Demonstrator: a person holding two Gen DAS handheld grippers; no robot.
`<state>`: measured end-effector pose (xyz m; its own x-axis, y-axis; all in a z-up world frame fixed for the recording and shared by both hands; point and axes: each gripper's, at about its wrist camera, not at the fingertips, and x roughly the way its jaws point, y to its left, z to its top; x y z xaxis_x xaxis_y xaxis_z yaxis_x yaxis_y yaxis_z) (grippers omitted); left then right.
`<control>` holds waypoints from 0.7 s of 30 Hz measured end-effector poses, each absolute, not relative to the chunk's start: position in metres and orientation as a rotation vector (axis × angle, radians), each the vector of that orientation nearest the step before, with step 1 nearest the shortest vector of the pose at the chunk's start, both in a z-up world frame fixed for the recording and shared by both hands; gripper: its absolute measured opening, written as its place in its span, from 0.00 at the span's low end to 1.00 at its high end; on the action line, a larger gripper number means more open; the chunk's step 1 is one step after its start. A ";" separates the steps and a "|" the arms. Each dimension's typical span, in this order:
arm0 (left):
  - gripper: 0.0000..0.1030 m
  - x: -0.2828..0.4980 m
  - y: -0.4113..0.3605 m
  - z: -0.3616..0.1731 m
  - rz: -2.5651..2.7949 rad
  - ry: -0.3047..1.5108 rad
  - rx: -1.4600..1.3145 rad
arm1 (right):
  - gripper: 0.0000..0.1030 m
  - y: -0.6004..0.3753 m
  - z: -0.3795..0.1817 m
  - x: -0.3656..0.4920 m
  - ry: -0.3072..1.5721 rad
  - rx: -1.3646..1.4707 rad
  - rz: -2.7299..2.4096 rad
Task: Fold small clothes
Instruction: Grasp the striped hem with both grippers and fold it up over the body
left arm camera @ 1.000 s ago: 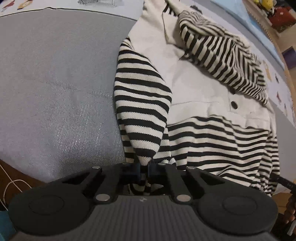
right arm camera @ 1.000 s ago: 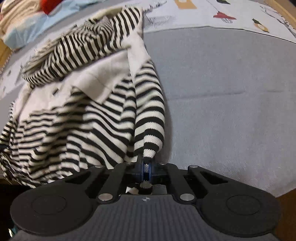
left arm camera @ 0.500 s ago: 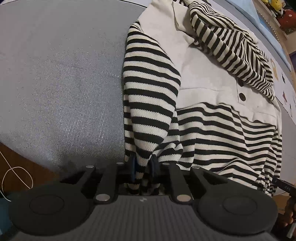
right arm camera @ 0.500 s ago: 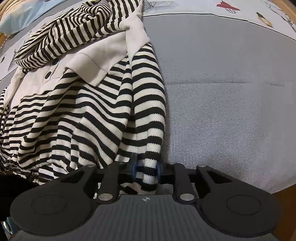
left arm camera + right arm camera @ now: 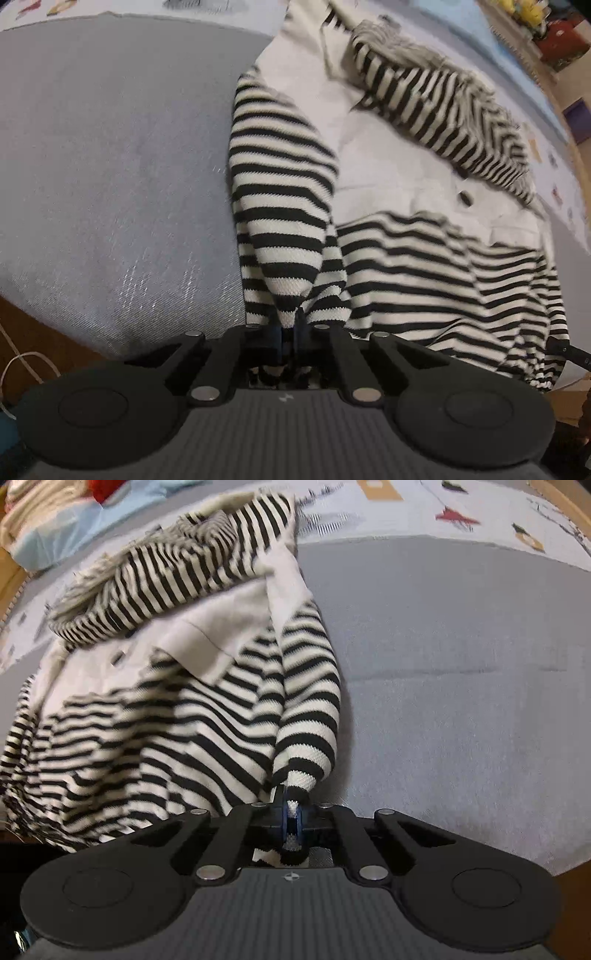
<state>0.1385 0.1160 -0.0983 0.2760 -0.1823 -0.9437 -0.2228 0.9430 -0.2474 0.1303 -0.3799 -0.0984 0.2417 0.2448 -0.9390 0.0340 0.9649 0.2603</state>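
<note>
A small black-and-white striped top with cream chest panel (image 5: 399, 192) and striped hood (image 5: 443, 110) lies on a grey mat (image 5: 110, 166). In the left wrist view its striped sleeve (image 5: 280, 206) runs down to my left gripper (image 5: 288, 332), whose jaws are closing and pinch the cuff end. In the right wrist view the other sleeve (image 5: 310, 701) hangs in a taut fold from my right gripper (image 5: 291, 812); its jaws are closing too, with the cuff squeezed between the blue pads. The hood (image 5: 166, 579) lies bunched at the far side.
The grey mat (image 5: 461, 664) lies over a patterned sheet (image 5: 480, 513) on a bed. A wooden edge (image 5: 29, 332) and a white cord (image 5: 22, 365) show at the near left. Folded cloth (image 5: 33, 509) is piled at the far corner.
Half a second ago both grippers sat lower with their jaws a little apart around the sleeves. Now both are pinched tight on the cuffs and the sleeves are drawn up taut.
</note>
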 end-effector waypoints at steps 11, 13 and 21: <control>0.04 0.110 0.115 -0.028 -0.113 1.081 -0.424 | 0.02 -0.432 -0.031 0.112 0.996 0.512 0.189; 0.04 0.105 0.116 -0.013 -0.137 1.061 -0.413 | 0.02 -0.444 -0.019 0.104 0.964 0.553 0.192; 0.04 0.056 0.135 0.060 -0.221 0.987 -0.485 | 0.01 -0.488 0.040 0.048 0.908 0.638 0.174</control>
<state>0.0562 0.1347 0.0601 0.5398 -0.3930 -0.7444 -0.0377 0.8722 -0.4878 0.0476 -0.4884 0.0399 0.6155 0.3999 -0.6791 0.1213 0.8034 0.5830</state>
